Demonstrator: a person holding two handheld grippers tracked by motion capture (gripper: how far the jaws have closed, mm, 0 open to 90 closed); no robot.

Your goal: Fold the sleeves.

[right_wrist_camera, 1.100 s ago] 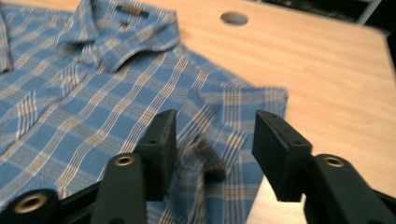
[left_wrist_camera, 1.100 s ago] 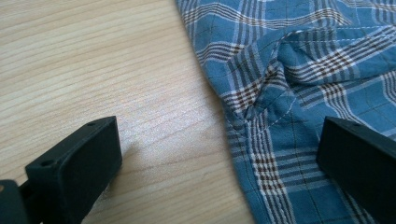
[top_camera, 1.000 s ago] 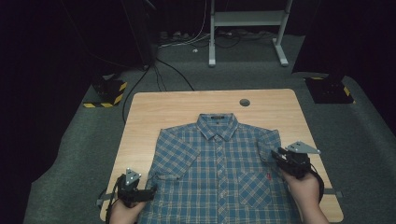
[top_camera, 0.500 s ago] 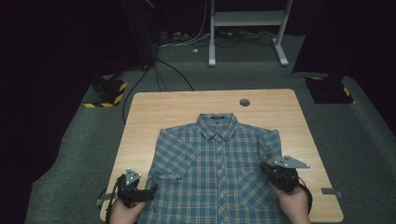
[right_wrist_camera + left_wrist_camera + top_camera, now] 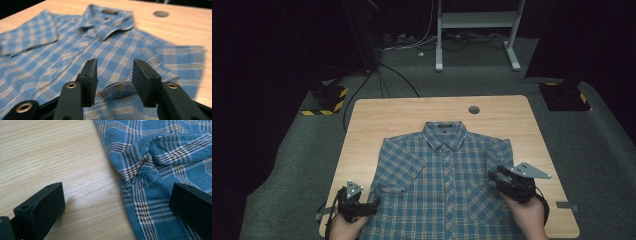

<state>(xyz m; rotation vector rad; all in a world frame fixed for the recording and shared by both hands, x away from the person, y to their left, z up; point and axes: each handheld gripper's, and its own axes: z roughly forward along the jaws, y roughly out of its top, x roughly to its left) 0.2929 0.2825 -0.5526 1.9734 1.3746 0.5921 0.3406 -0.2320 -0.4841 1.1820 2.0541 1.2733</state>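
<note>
Right gripper [image 5: 499,177]: black two-jaw tool with a grey three-cornered plate on top, held in the person's right hand [image 5: 526,212] over the shirt's side below the sleeve. In the right gripper view [image 5: 114,81] its jaws stand partly apart, having just been opening; a low ridge of cloth lies under the gap, and the pads do not press on it. Nothing held.

Left gripper [image 5: 371,206]: black two-jaw tool, held in the person's left hand [image 5: 344,227] at the near left corner of the table. In the left gripper view [image 5: 117,207] the jaws are spread wide, one over bare wood, the other over cloth, with the shirt's side edge running between them. Nothing gripped.

Short-sleeved shirt of blue plaid cotton with brown and white lines [image 5: 444,187]: lies flat, front up and buttoned, on the middle and near part of the table, collar [image 5: 444,134] pointing away from the person, sleeves out to either side, chest pocket near the right gripper. A small fold sits at the armpit seam [image 5: 140,173].

Light wooden rectangular table top with rounded corners [image 5: 387,120]: round cable hole [image 5: 473,109] beyond the collar.

Surroundings: grey carpeted floor [image 5: 287,165], white metal stand legs [image 5: 439,45], black cables [image 5: 382,80], two black blocks with yellow-black striped edges [image 5: 328,97].
</note>
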